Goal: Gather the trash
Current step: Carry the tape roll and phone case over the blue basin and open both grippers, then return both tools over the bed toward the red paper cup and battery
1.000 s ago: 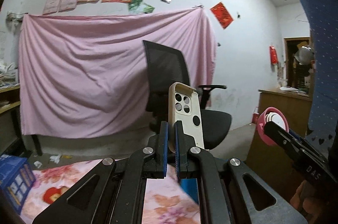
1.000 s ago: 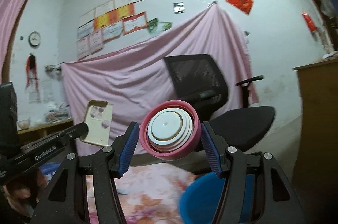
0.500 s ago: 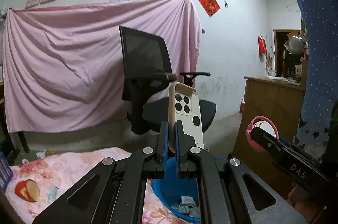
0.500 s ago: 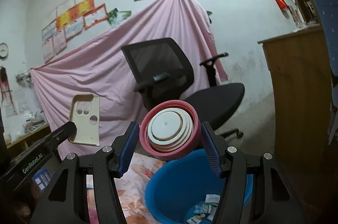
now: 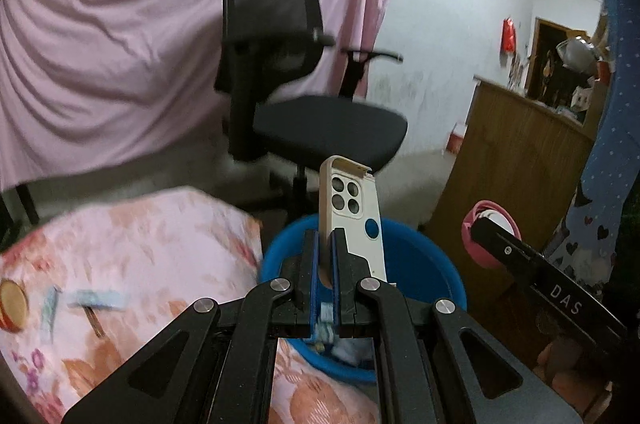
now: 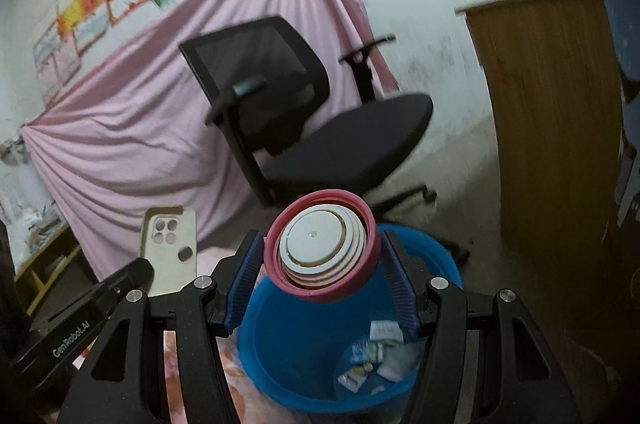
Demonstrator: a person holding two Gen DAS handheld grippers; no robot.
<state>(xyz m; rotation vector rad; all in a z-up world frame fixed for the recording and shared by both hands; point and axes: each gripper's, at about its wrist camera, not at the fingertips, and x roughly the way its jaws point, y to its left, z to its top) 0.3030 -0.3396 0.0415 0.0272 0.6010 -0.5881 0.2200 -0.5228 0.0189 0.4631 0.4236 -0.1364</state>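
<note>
My left gripper [image 5: 325,242] is shut on the lower edge of a beige phone case [image 5: 352,212], which stands upright over the near rim of a blue bin [image 5: 424,264]. The same phone case [image 6: 170,248] shows at the left of the right wrist view. My right gripper [image 6: 322,252] is shut on a pink-rimmed round lid [image 6: 320,250] with white rings inside, held above the blue bin [image 6: 296,340]. From the left wrist, that lid [image 5: 486,224] shows at the right. Paper scraps [image 6: 372,356] lie in the bin's bottom.
A black office chair [image 5: 296,96] stands just behind the bin, in front of a hanging pink sheet [image 5: 100,44]. A wooden counter [image 5: 516,164] stands to the right. A floral-covered surface [image 5: 132,256] left of the bin carries a round red-rimmed lid [image 5: 12,306] and small wrappers [image 5: 96,298].
Both grippers have tilted down and moved toward the bin, which now fills the lower part of both views. The phone case and the pink lid stay gripped.
</note>
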